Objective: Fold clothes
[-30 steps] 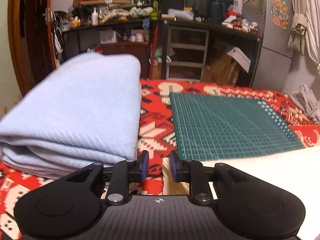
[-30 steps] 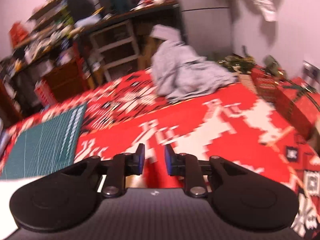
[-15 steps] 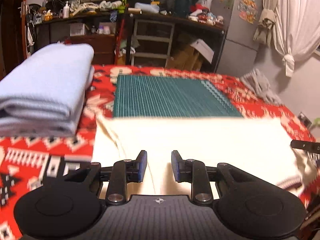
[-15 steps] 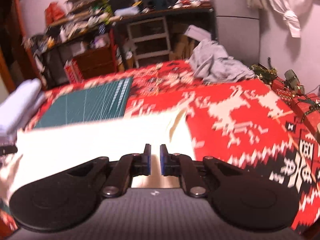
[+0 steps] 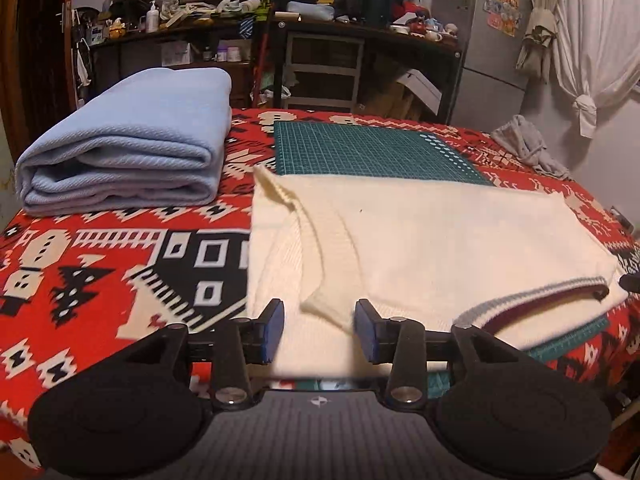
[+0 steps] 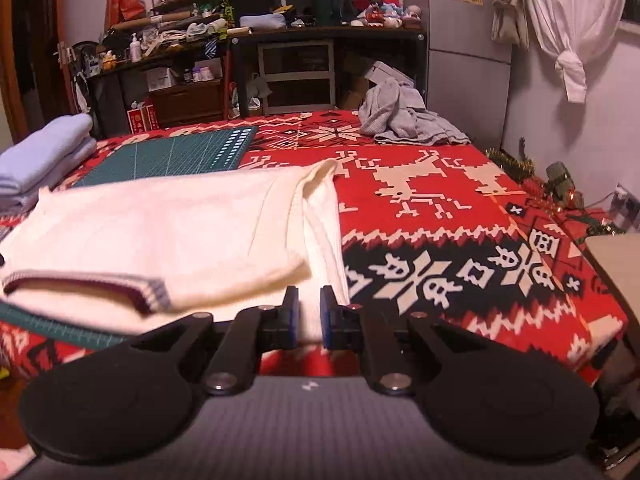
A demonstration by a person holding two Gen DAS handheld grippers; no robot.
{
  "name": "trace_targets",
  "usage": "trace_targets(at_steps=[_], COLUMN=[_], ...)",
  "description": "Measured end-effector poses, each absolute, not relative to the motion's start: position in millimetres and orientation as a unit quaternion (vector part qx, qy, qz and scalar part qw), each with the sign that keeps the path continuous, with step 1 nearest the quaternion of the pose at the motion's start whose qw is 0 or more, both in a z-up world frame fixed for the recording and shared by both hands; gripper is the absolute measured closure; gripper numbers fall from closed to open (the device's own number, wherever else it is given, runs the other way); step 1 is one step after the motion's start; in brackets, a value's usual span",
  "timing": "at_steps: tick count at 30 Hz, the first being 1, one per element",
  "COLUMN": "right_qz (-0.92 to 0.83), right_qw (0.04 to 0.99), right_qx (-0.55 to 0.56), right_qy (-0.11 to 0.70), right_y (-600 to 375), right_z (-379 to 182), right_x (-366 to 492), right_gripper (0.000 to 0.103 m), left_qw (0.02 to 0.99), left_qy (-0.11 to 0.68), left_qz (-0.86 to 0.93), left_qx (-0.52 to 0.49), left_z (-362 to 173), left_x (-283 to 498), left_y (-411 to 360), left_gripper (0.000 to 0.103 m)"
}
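While we looked along both tongs, we noted this:

Cream sweater (image 5: 432, 240): we found it lying flat across the red patterned cover (image 5: 100, 264), its far edge over the green cutting mat (image 5: 360, 148), its striped hem (image 5: 532, 296) at the near side.

Left tongs (image 5: 319, 330): we saw them spread, having just been opening, with a sleeve cuff (image 5: 324, 308) lying between the pads, which did not press on it.

Right tongs (image 6: 306, 316): we saw them nearly pressed together over the sweater's near right edge; we could not tell whether the cloth was pinched.

Folded blue blanket (image 5: 128, 140): we saw it stacked left of the mat, apart from the sweater.

Grey garment (image 6: 404, 116): we saw it crumpled at the cover's far right.
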State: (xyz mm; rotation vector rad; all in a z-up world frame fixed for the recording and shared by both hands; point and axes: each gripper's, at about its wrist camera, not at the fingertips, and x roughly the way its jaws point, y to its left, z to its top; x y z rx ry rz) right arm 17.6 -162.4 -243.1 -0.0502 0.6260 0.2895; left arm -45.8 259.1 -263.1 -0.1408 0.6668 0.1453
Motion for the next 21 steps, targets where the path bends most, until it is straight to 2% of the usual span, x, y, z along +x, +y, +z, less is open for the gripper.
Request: trace_targets(at_steps=[8,9,10,13,17,21], right_qz=[0.135,0.135,0.134,0.132,0.131,0.131], right_qw=[0.938,0.937,0.937,0.939,0.939,0.933], right_qx=[-0.026,-0.028,-0.031,-0.025,0.002,0.052], right_qy=[0.319,0.320,0.320,0.318,0.317,0.330], right_y=[-162.8,-161.6,-160.4,-158.9,-160.2,-165.1], right_z=[-235.7,-234.7,-233.7,-229.2,-222.9,-221.6], right_x=[12.2,12.3,12.4,15.8,30.9,55.9], right_gripper=[0.091,0.091,0.091,0.091,0.092,0.095], left_qw=[0.942,0.942,0.942,0.945,0.944,0.941], left_qy=[0.325,0.324,0.321,0.311,0.309,0.315], left_qz=[0.071,0.072,0.075,0.082,0.086,0.077], left_qx=[-0.053,-0.054,-0.056,-0.063,-0.084,-0.098], left_z=[-263.4,-262.0,-260.3,-254.5,-248.4,-247.9], left_x=[-59.9,-60.7,-61.1,-60.9,-42.6,-7.4], left_y=[254.5,254.5,255.4,260.6,278.1,295.4], left_gripper=[0.063,0.066,0.074,0.087,0.091,0.091])
